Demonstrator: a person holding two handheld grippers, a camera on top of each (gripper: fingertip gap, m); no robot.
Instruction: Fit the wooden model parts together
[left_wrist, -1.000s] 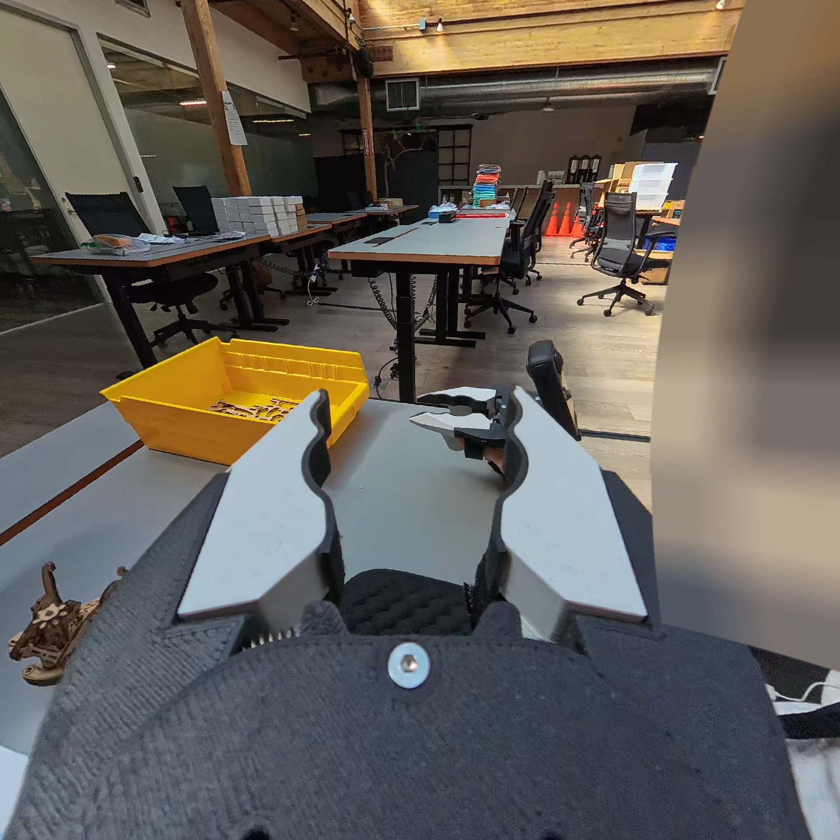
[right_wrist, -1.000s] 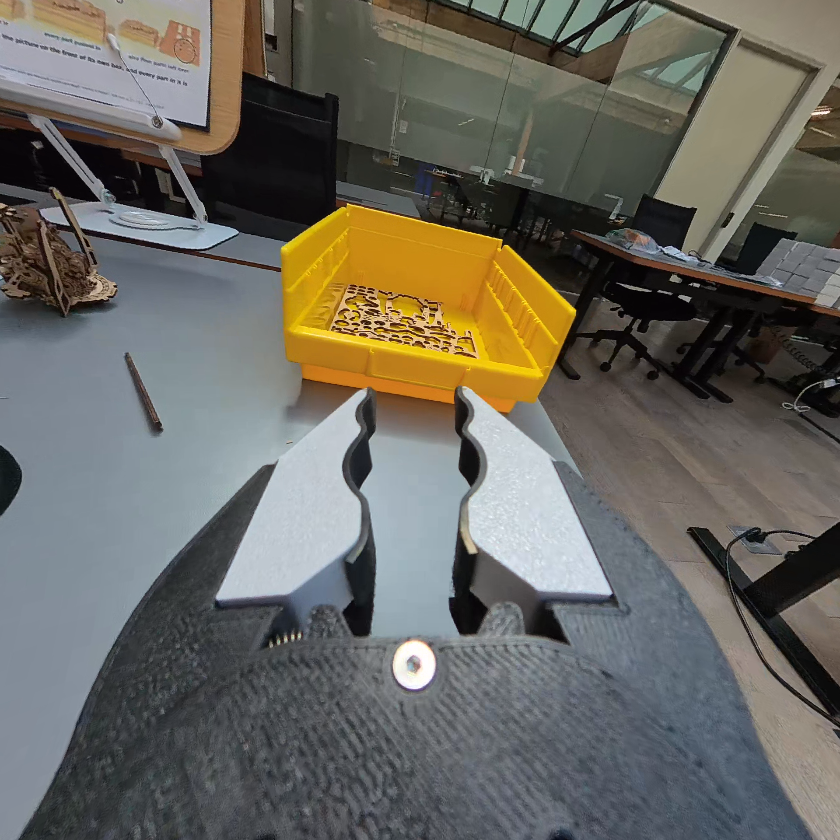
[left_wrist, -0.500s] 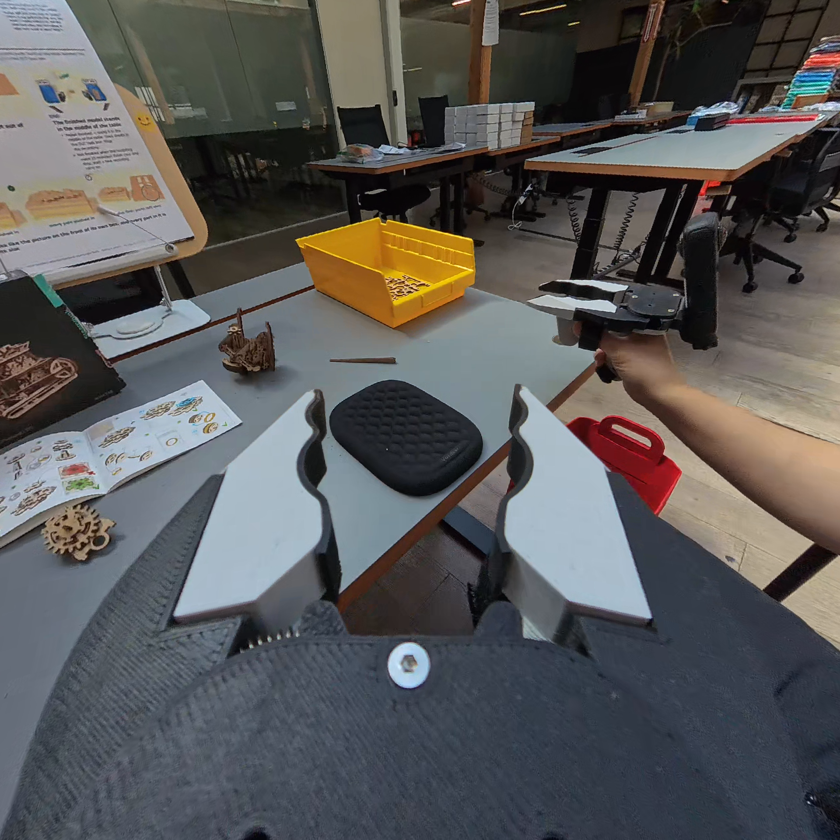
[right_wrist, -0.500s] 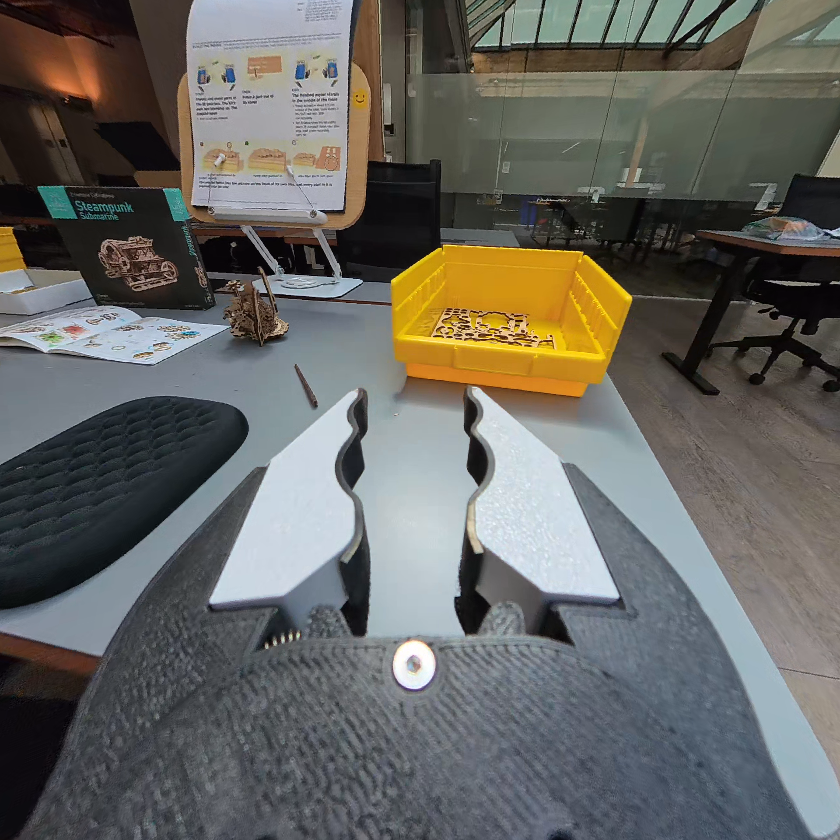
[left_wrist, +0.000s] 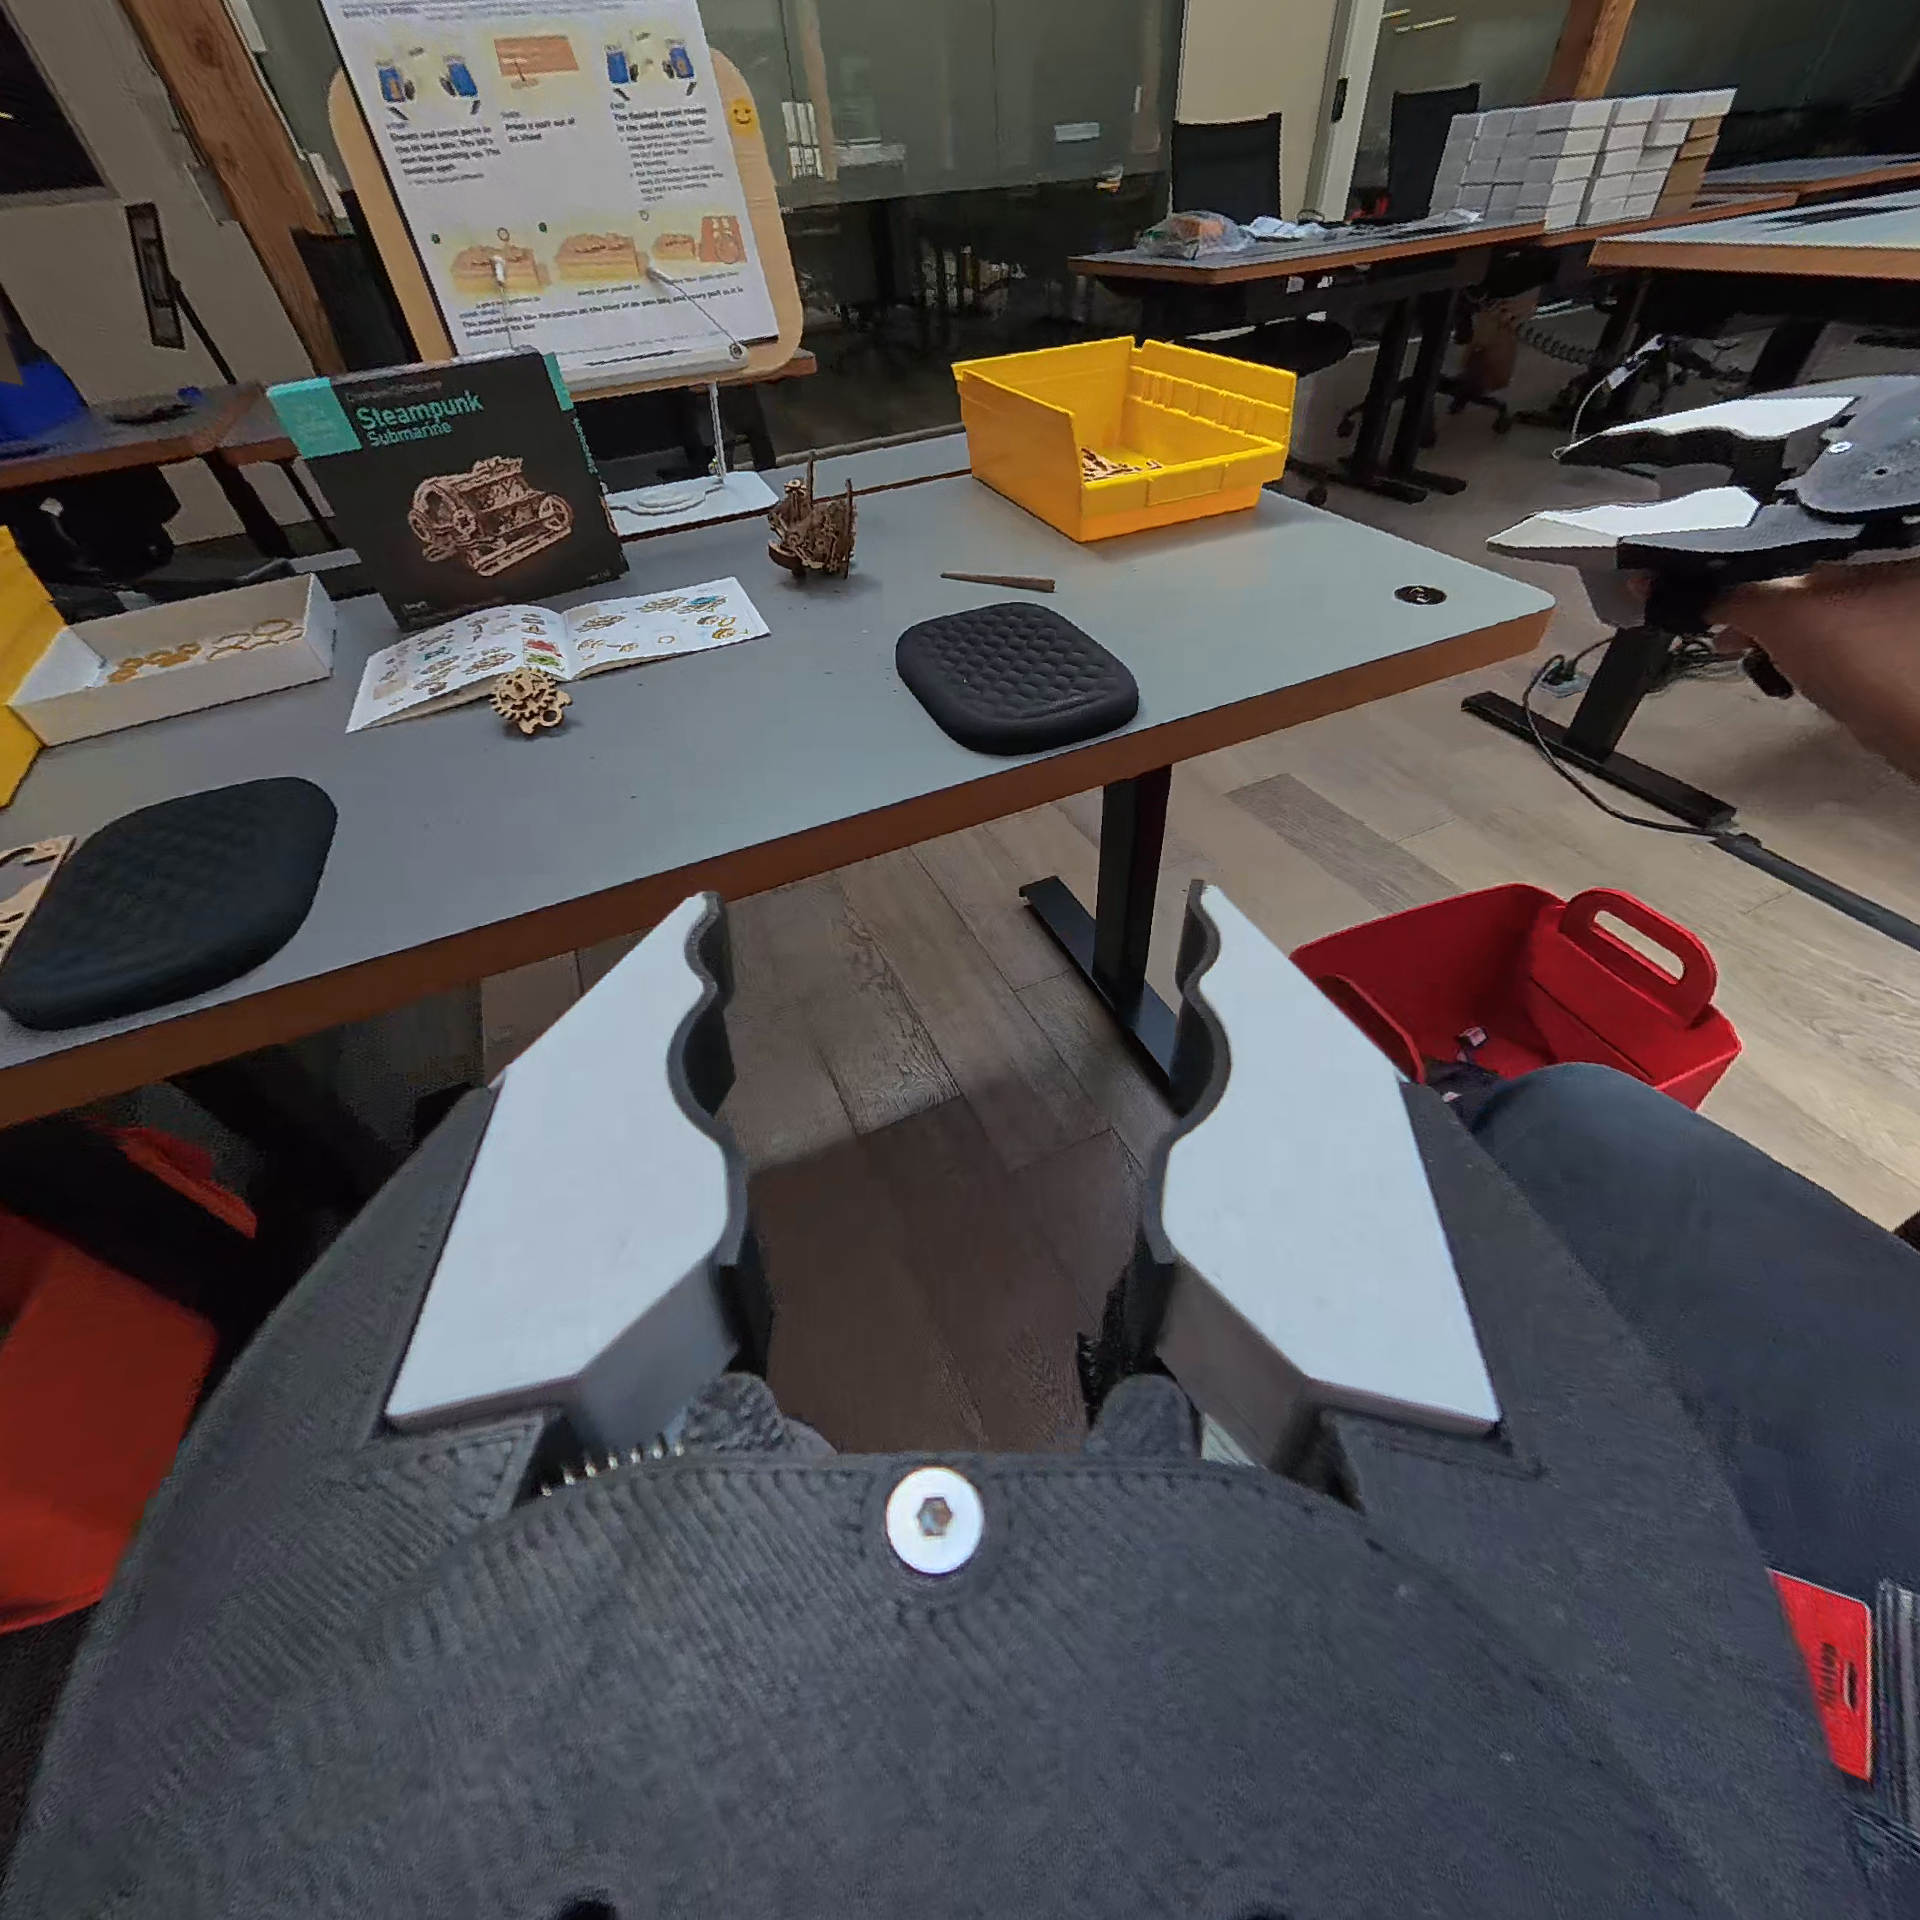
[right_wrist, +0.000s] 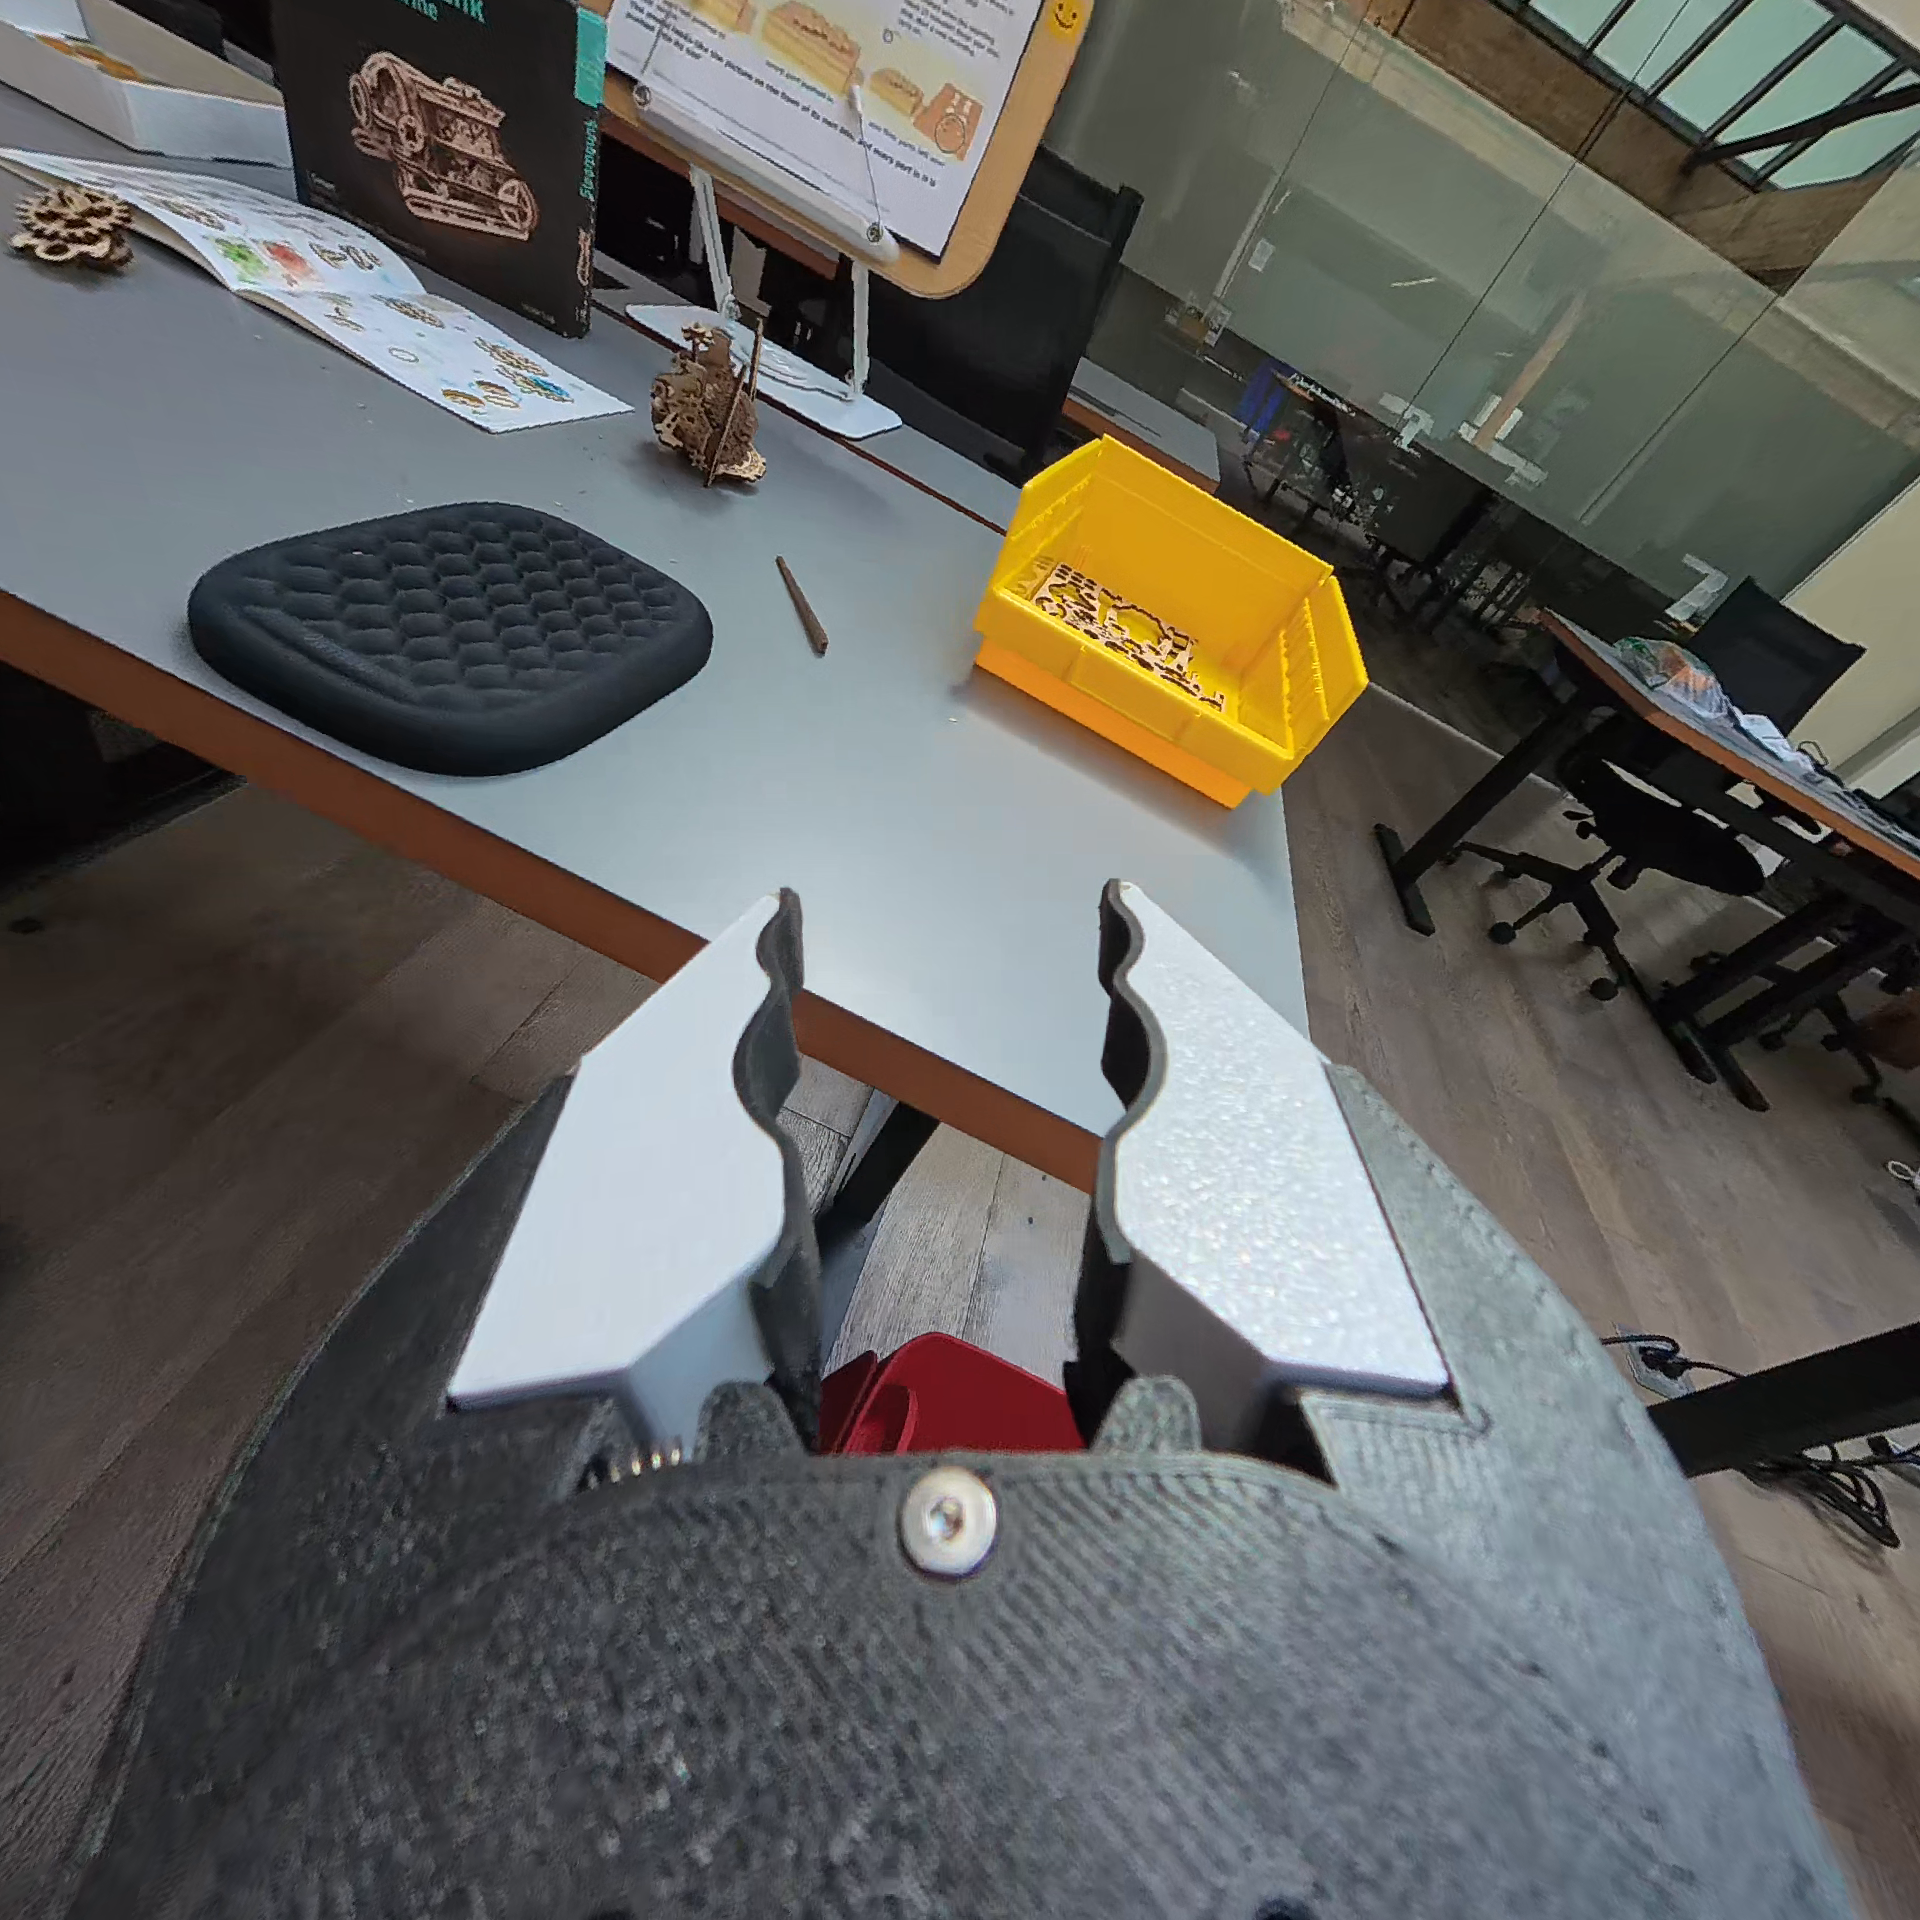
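Wooden model (left_wrist: 812, 528) stands upright on the grey table (left_wrist: 727, 748), upper centre of the left wrist view; in the right wrist view it sits upper left of centre (right_wrist: 709, 407). A gear part (left_wrist: 531, 700) lies at the edge of the open booklet (left_wrist: 561, 644), left of centre. A thin stick (left_wrist: 997, 582) lies between the model and the yellow bin (left_wrist: 1122, 442), which holds a cut-out wooden sheet (right_wrist: 1127, 634). Two black pads rest on the table: one right of centre (left_wrist: 1016, 675), one at the left edge (left_wrist: 156, 899). The dark box (left_wrist: 457, 483) stands upright behind the booklet, with a white tray (left_wrist: 177, 649) to its left.

Left gripper (left_wrist: 951, 914) fills the lower frame off the table's near edge, above the floor, fingers spread wide and empty. Right gripper (right_wrist: 948, 906) likewise hangs released over the table's edge, holding nothing; it also shows at the left view's right edge (left_wrist: 1538, 494). A red basket (left_wrist: 1507, 987) sits on the floor, lower right.
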